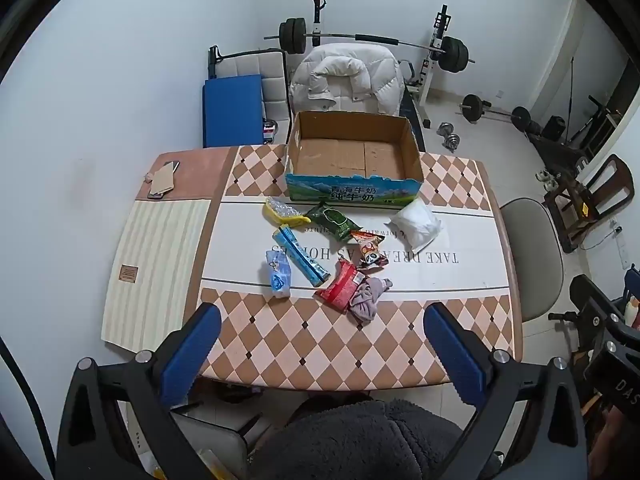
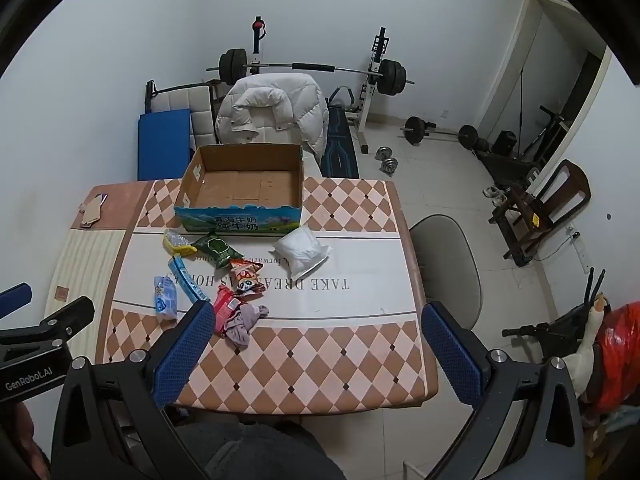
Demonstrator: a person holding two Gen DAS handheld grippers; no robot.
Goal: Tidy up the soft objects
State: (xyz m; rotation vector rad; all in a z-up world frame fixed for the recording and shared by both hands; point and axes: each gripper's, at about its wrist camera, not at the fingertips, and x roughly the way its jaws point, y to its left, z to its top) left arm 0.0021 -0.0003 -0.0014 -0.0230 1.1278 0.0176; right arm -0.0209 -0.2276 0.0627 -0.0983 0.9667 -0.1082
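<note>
Left wrist view: left tongs [image 1: 322, 342] spread wide, empty, above the bench [image 1: 460, 344] edge. Soft packets lie loose before the empty milk carton [image 1: 352, 196]; the grey cloth [image 1: 366, 300] overlaps the red packet [image 1: 340, 286] (could drag together).

Right wrist view: right tongs [image 2: 318, 342] likewise agape; the white pouch [image 2: 302, 252] may slump.

Ahead of both grippers we count one box [image 1: 352, 192], with eight soft things loose in front of it: one white pouch [image 1: 416, 225], one grey cloth [image 1: 366, 298], and six packets, coloured yellow [image 1: 282, 214], green [image 1: 334, 222], orange [image 1: 369, 254], red [image 1: 340, 286], long blue [image 1: 301, 256] and pale blue [image 1: 277, 274].
</note>
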